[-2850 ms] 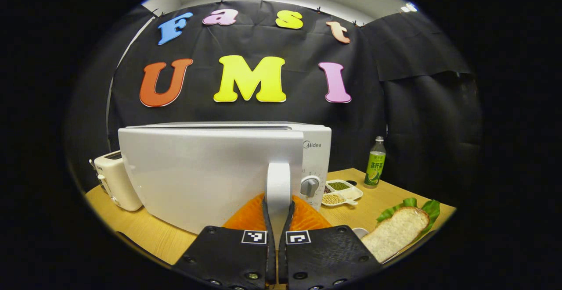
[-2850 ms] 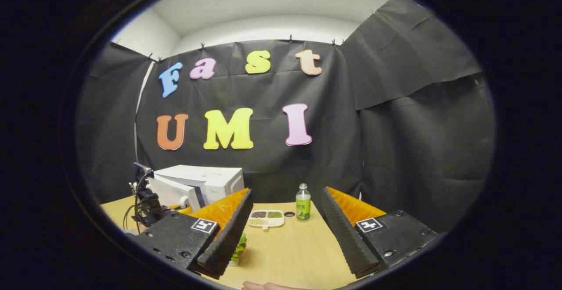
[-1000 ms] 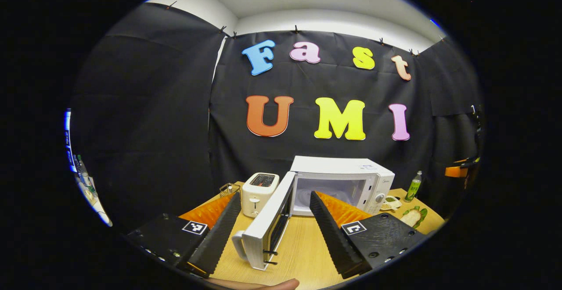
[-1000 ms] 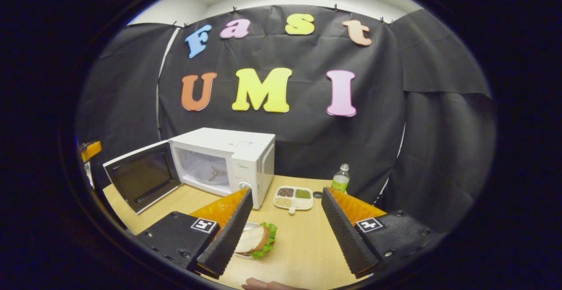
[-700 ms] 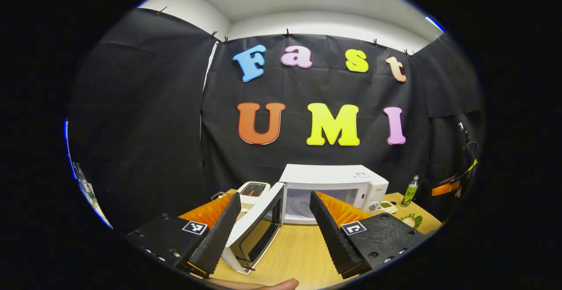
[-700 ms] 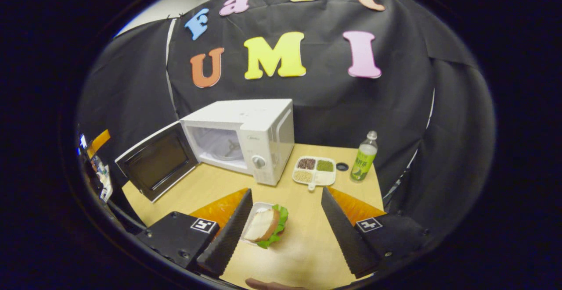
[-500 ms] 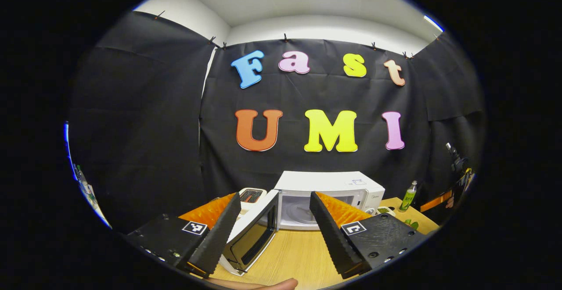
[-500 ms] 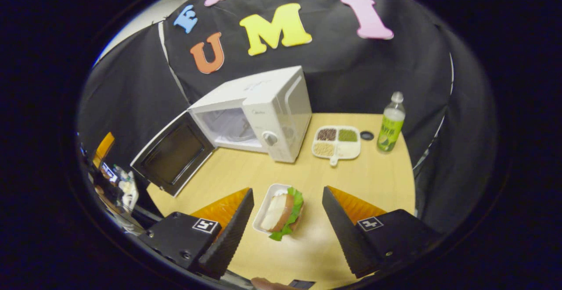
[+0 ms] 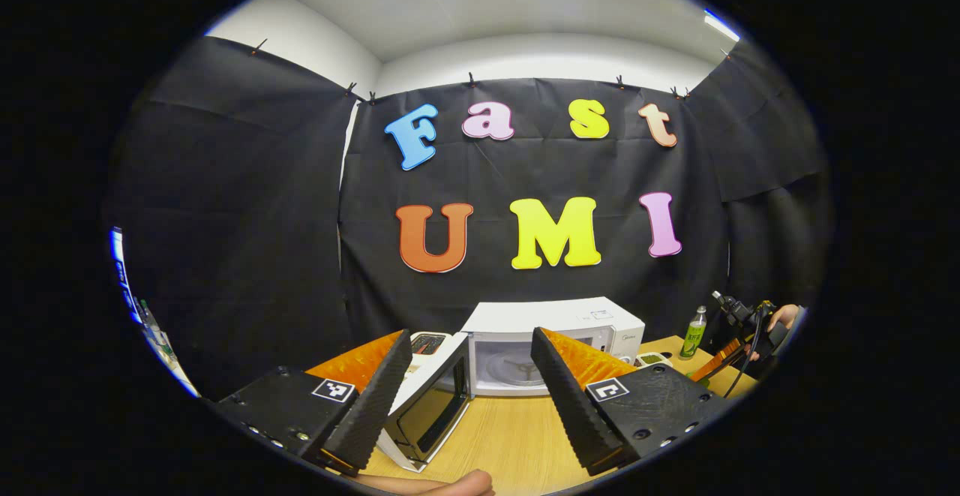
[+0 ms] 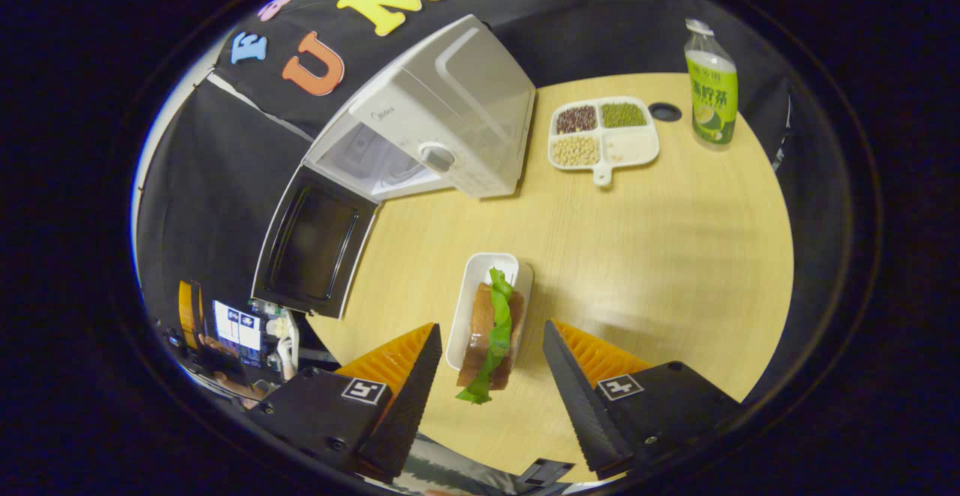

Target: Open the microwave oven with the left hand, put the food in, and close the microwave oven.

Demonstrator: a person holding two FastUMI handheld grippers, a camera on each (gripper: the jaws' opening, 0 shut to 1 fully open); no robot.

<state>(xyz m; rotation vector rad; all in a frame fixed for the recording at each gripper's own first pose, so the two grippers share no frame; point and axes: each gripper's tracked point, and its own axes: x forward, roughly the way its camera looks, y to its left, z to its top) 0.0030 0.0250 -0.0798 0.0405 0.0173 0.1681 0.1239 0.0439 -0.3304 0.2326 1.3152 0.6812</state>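
A light wooden table (image 10: 637, 256) is carrying everything. The right gripper (image 10: 491, 391) is hanging wide open over the sandwich (image 10: 491, 335) on its white tray (image 10: 472, 286). The microwave (image 10: 442, 117) is standing open, its door (image 10: 311, 244) swung out. The left gripper (image 9: 463, 395) is gaping open too, facing the toaster (image 9: 429, 343). A green bottle (image 10: 712, 91) and bean dish (image 10: 604, 136) are sitting nearby.

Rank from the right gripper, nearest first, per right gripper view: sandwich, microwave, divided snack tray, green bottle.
1. sandwich, on its white dish between the open right gripper fingers.
2. microwave, upper left, door open.
3. divided snack tray, right of the microwave.
4. green bottle, far right table edge.
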